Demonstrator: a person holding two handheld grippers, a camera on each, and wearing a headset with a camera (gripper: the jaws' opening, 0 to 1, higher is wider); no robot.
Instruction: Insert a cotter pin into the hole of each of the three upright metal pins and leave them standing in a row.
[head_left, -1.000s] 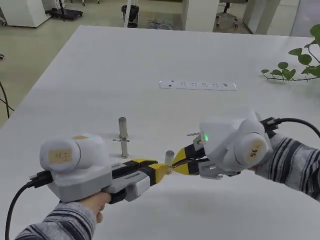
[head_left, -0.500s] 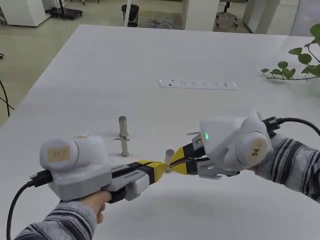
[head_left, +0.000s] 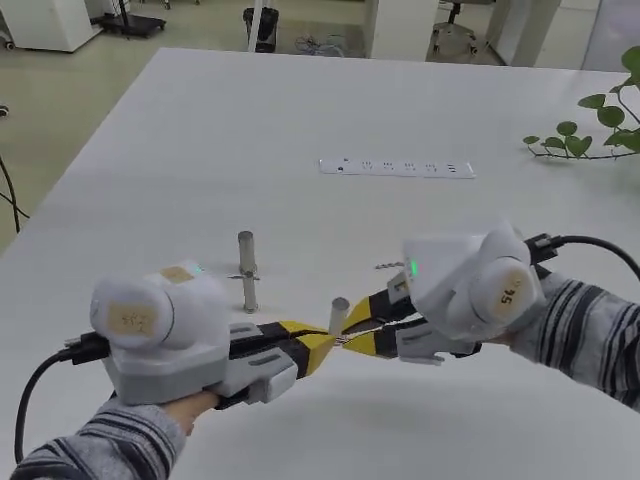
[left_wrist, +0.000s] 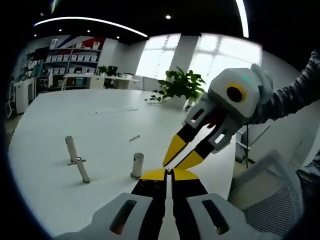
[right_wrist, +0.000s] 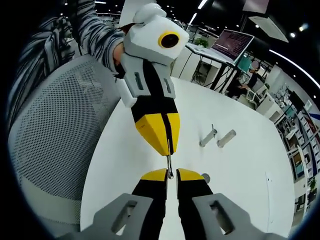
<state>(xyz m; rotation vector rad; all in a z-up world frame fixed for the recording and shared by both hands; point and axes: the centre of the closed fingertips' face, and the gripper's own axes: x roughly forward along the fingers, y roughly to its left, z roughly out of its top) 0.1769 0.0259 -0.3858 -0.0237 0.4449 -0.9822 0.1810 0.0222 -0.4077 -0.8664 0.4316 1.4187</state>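
A thin cotter pin (right_wrist: 169, 161) spans the gap between the two gripper tips. My left gripper (head_left: 322, 341) is shut on one end and my right gripper (head_left: 352, 339) is shut on the other; they meet tip to tip low over the table. Just behind the tips stands a short upright metal pin (head_left: 338, 312), also seen as the metal pin (left_wrist: 137, 165). Two more upright pins (head_left: 246, 252) (head_left: 249, 292) stand to the left, with a cotter pin (head_left: 241, 278) lying crosswise where they overlap. A loose cotter pin (head_left: 388, 266) lies on the table.
A white power strip (head_left: 397, 169) lies farther back on the white table (head_left: 200, 150). Plant leaves (head_left: 600, 130) reach in at the right edge. A mesh chair (right_wrist: 55, 135) stands beside the table's near edge.
Both grippers stay tip to tip on the cotter pin. The left gripper has shifted slightly right and up; the right one has barely moved.
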